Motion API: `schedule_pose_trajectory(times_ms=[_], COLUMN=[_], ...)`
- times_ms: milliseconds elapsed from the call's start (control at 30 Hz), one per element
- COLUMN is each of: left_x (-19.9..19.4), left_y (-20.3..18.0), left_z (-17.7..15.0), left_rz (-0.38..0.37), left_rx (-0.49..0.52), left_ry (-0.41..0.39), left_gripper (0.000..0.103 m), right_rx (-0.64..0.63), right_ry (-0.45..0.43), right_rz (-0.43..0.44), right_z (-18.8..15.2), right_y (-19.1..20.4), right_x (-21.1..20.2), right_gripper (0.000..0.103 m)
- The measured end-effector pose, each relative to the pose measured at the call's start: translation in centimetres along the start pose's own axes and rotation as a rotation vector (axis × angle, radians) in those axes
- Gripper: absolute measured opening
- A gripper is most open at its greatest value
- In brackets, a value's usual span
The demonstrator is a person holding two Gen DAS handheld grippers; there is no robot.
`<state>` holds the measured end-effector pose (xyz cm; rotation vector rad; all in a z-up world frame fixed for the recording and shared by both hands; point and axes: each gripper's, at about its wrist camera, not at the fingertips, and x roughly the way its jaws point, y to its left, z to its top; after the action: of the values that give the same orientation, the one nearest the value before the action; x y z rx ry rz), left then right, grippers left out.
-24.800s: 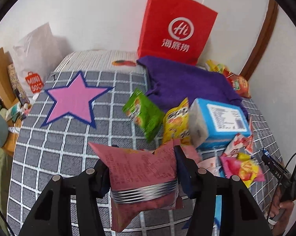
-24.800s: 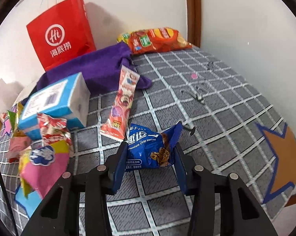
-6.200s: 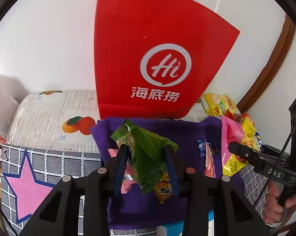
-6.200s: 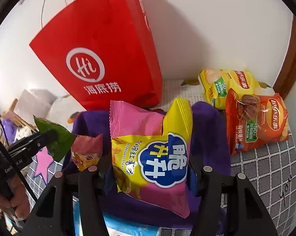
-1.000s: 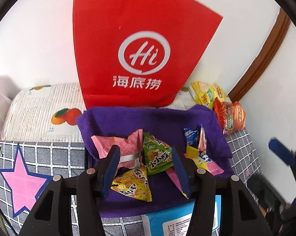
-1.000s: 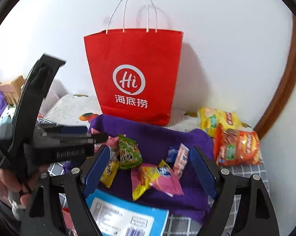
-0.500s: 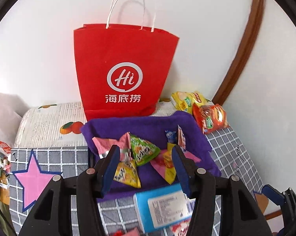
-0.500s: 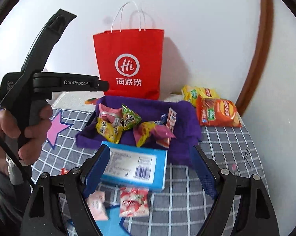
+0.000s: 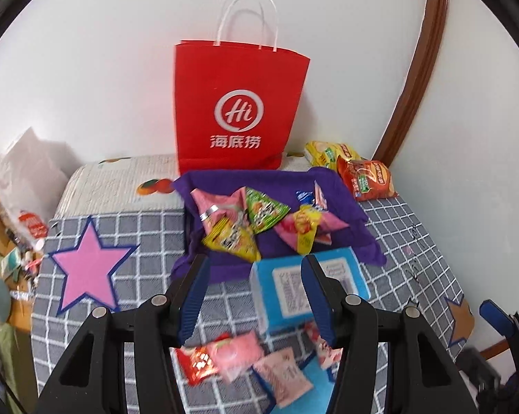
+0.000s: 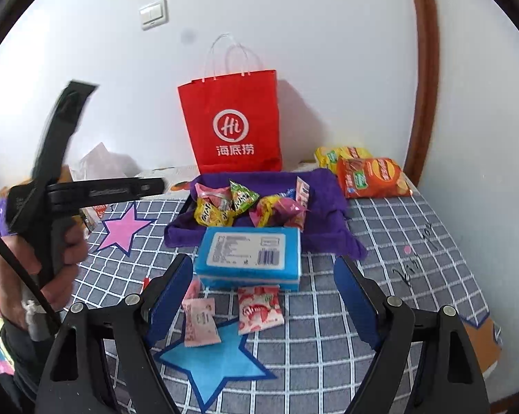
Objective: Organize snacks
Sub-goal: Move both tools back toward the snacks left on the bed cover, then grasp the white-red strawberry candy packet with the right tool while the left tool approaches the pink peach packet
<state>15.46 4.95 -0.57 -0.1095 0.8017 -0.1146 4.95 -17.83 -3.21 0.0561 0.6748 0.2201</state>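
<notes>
Several snack packets lie heaped on a purple cloth [image 9: 345, 207] [image 10: 325, 203]: a pink one [image 9: 218, 203], a green one [image 9: 262, 210], a yellow one [image 9: 231, 238]. In front of the cloth lies a blue box [image 9: 287, 286] [image 10: 249, 252]. Nearer still, small pink packets [image 9: 238, 352] lie on the checked cover, among them a strawberry packet [image 10: 259, 308] and a pale one [image 10: 199, 321]. My left gripper [image 9: 254, 262] hovers above them, open and empty. My right gripper [image 10: 262, 265] is wide open and empty too.
A red paper bag [image 9: 238, 107] stands against the wall behind the cloth. Two chip bags [image 10: 373, 176] lie at the back right. A hand [image 10: 69, 245] holds the left gripper at the left. Pink star [image 9: 87, 265] and blue star [image 10: 214, 362] patches mark the cover.
Both grippers have drawn back from the purple cloth. The blue box and the small pink packets near the front have come into view. Neither gripper's jaws changed.
</notes>
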Motion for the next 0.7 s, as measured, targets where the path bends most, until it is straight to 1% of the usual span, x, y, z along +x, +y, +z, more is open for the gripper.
schedule_pose_trajectory(times_ms=[133, 200, 267, 367, 467, 567, 700], left_x=[-1.3, -1.8, -1.7, -0.7, 0.9, 2.1, 3.6], left_y=[1.0, 1.4, 1.8, 2.3, 3.1, 4.2, 5.6], left_z=[-1.4, -2.3, -3.0, -3.9, -4.7, -5.0, -5.7], left_rz=[0.016, 0.022, 0.032, 0.032, 0.026, 0.025, 0.019], left_rx=[-0.017, -0.027, -0.03, -0.041, -0.052, -0.075, -0.105], left_ry=[0.001, -0.001, 0.004, 0.034, 0.068, 0.091, 0.117], left_gripper=[0.052, 0.052, 0.052, 0.052, 0.052, 0.052, 0.052], right_rx=[0.05, 0.078, 0.11, 0.126, 0.108, 0.093, 0.085], right_ry=[0.014, 0.025, 0.061, 0.136, 0.187, 0.232, 0.299], right_rz=[-0.033, -0.018, 0.012, 0.05, 0.057, 0.075, 0.075], right_z=[-1.7, -2.7, -3.5, -4.8, -5.8, -6.6, -7.3], right_y=[-1.8, -2.5, -3.0, -3.1, -2.5, -1.9, -1.4], right_x=[1.1, 1.9, 3.3, 6.1, 8.8, 11.7, 15.3], right_gripper=[0.083, 0.083, 0.08, 0.079, 0.079, 0.079, 0.079])
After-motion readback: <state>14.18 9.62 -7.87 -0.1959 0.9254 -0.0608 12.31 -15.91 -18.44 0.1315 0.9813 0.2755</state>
